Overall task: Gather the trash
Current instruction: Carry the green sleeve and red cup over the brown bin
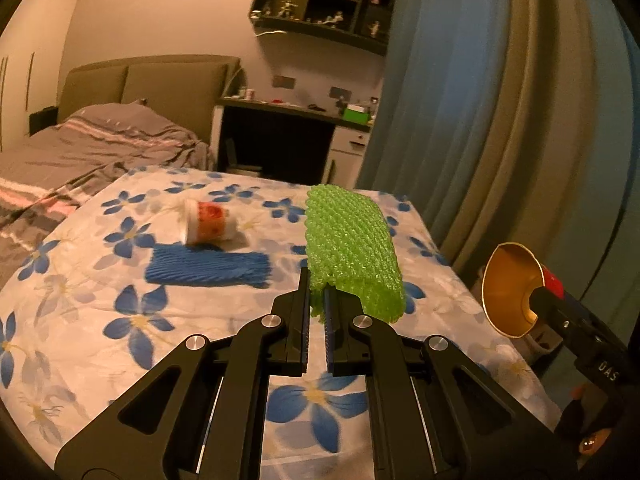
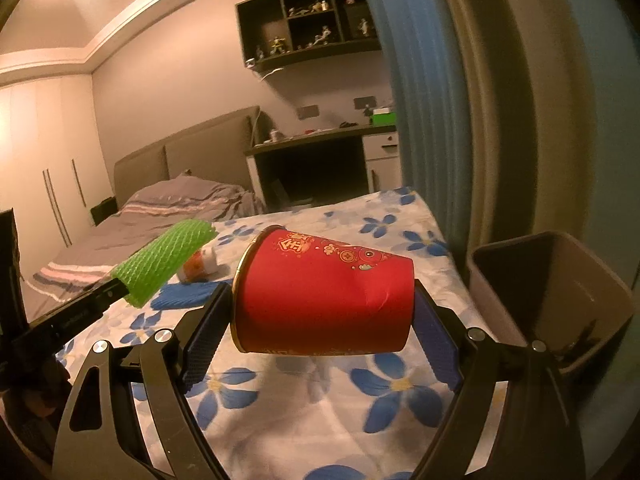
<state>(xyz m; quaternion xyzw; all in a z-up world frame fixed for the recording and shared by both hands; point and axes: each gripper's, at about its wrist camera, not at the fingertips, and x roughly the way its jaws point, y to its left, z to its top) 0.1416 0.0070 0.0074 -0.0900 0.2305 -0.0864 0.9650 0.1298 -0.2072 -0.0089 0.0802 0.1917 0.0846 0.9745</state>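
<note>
My left gripper (image 1: 318,300) is shut on the near end of a green foam net sleeve (image 1: 352,248) and holds it above the flowered cloth; the sleeve also shows in the right wrist view (image 2: 168,260). My right gripper (image 2: 324,312) is shut on a red paper cup (image 2: 324,296), held sideways with its gold-rimmed mouth to the left; the cup shows in the left wrist view (image 1: 516,288). A blue foam net sleeve (image 1: 208,270) and a small white and orange cup (image 1: 208,222) lie on the cloth (image 1: 120,320). A dark trash bin (image 2: 560,280) stands at the right.
The flowered cloth covers a table with its right edge near blue and grey curtains (image 1: 460,120). A bed (image 1: 80,148) with grey bedding lies to the left. A desk (image 1: 296,112) and wall shelves (image 1: 328,0) are at the back.
</note>
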